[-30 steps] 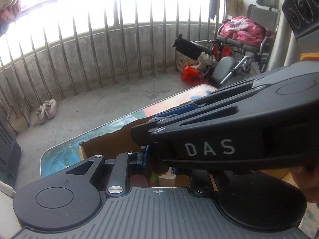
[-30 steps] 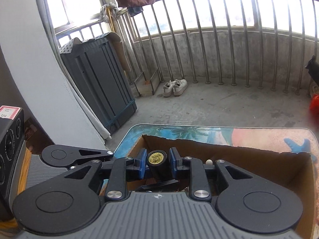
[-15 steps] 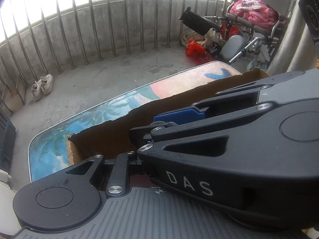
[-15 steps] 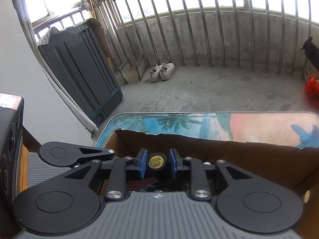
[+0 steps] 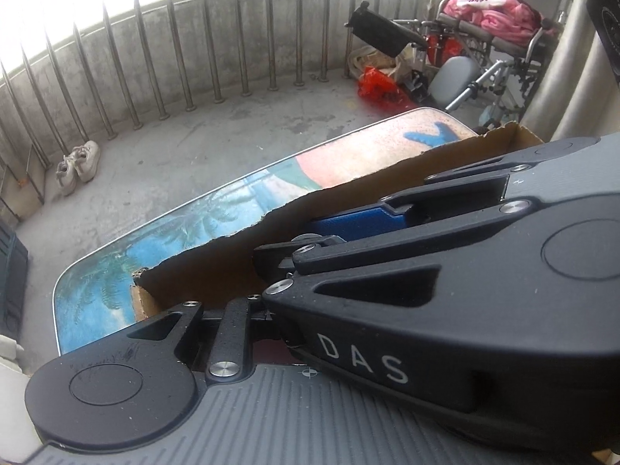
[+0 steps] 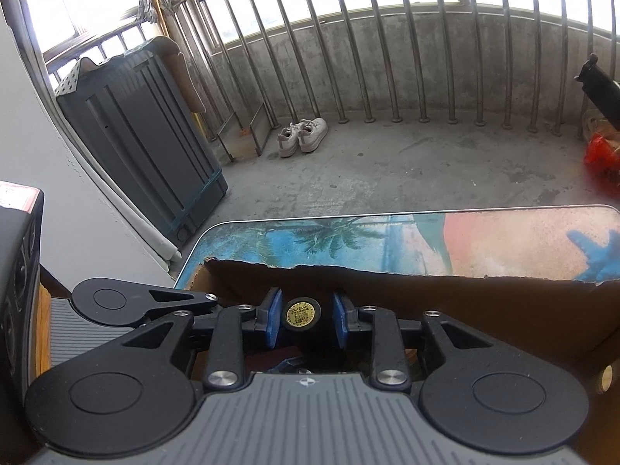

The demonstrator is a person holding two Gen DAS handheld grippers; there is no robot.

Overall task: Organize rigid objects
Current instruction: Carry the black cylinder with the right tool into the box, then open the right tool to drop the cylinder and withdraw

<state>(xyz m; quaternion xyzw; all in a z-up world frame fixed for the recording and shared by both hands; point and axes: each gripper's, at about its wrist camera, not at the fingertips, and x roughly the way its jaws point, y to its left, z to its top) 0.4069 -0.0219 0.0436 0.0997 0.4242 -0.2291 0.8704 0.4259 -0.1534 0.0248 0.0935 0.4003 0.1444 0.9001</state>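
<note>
In the right wrist view my right gripper (image 6: 303, 323) hangs over the open cardboard box (image 6: 426, 290). Its blue pads (image 6: 273, 321) stand a little apart from a black cylinder with a round gold label (image 6: 303, 312), with a gap on both sides. In the left wrist view the right gripper's black body marked DAS (image 5: 445, 310) crosses in front and hides my left gripper's fingertips. Only the left gripper's left arm (image 5: 228, 333) shows, low over the box (image 5: 240, 267).
The box sits on a table with a beach print (image 5: 217, 217), also shown in the right wrist view (image 6: 503, 232). A black speaker (image 6: 17, 271) stands at the left. Beyond are a dark cabinet (image 6: 143, 155), white shoes (image 6: 302, 135), railing and a wheelchair (image 5: 484, 38).
My right gripper's pads have opened away from the black cylinder, which they gripped before. Both grippers have tilted down toward the box.
</note>
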